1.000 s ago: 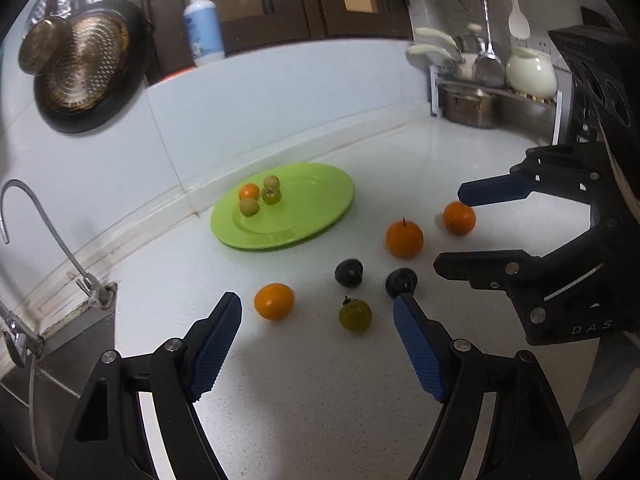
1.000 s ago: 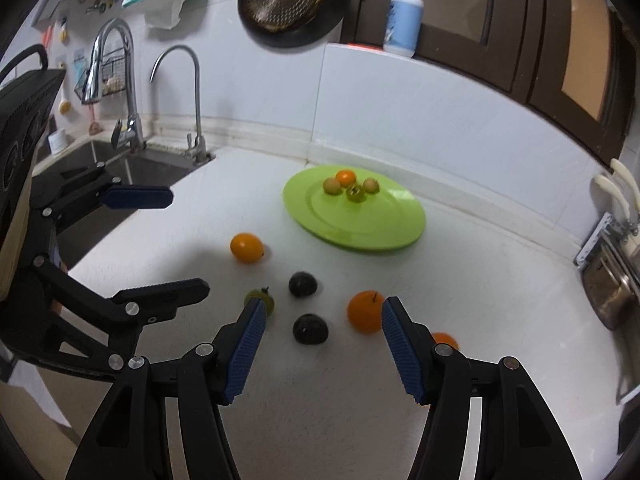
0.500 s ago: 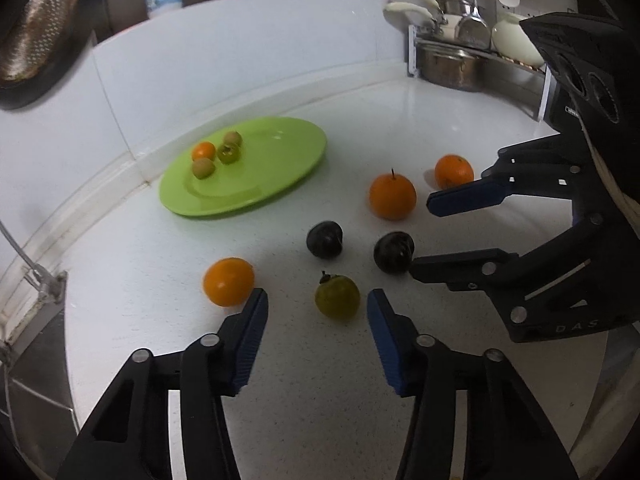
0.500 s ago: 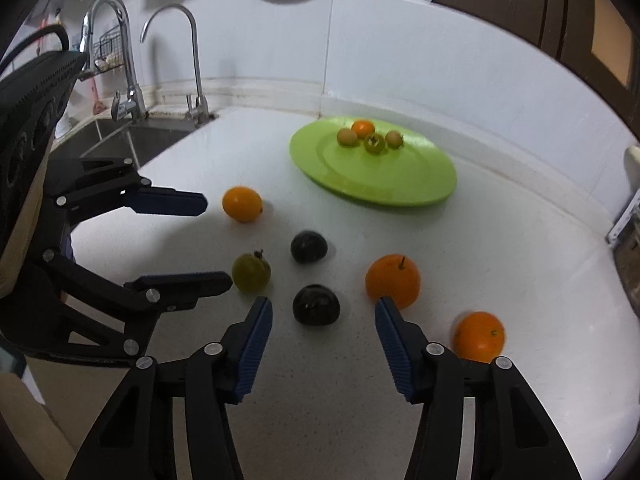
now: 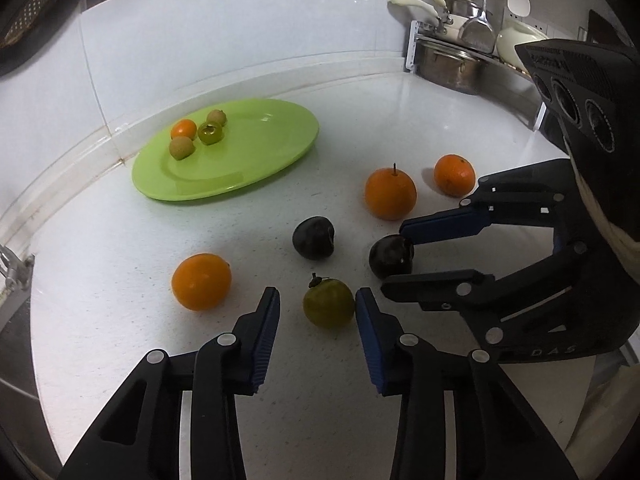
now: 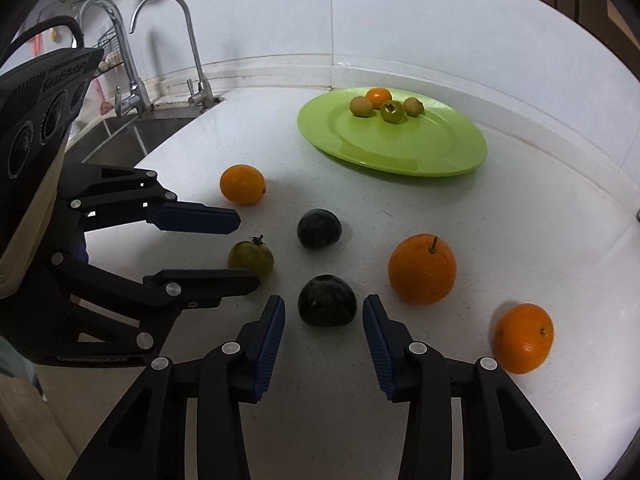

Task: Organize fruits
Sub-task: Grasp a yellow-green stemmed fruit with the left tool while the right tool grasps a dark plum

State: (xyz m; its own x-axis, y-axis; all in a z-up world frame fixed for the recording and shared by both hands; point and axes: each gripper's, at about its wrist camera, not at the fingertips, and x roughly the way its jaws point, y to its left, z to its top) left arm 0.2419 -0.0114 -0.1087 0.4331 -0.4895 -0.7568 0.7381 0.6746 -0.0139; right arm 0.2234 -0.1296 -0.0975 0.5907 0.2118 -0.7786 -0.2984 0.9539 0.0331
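Now both of your grippers have dropped closer to the counter than a second ago and narrowed around separate fruits. Your left gripper is closing with the green fruit between its jaws: the right-hand pad looks to be at its skin, while the other pad stands clear, so nothing is gripped yet. Your right gripper is closing around the near dark plum, with gaps showing on both sides. That reads as two pickups at once, each a squeeze away, with the carry to the green plate yet to come.

Around them lie a second dark plum, a stemmed orange, another orange off to the right, and a smaller orange fruit near the left gripper. The plate already holds four small fruits at its far side. The white counter is speckled and glossy; a sink with two taps sits at one end, a rack of pots at the other.
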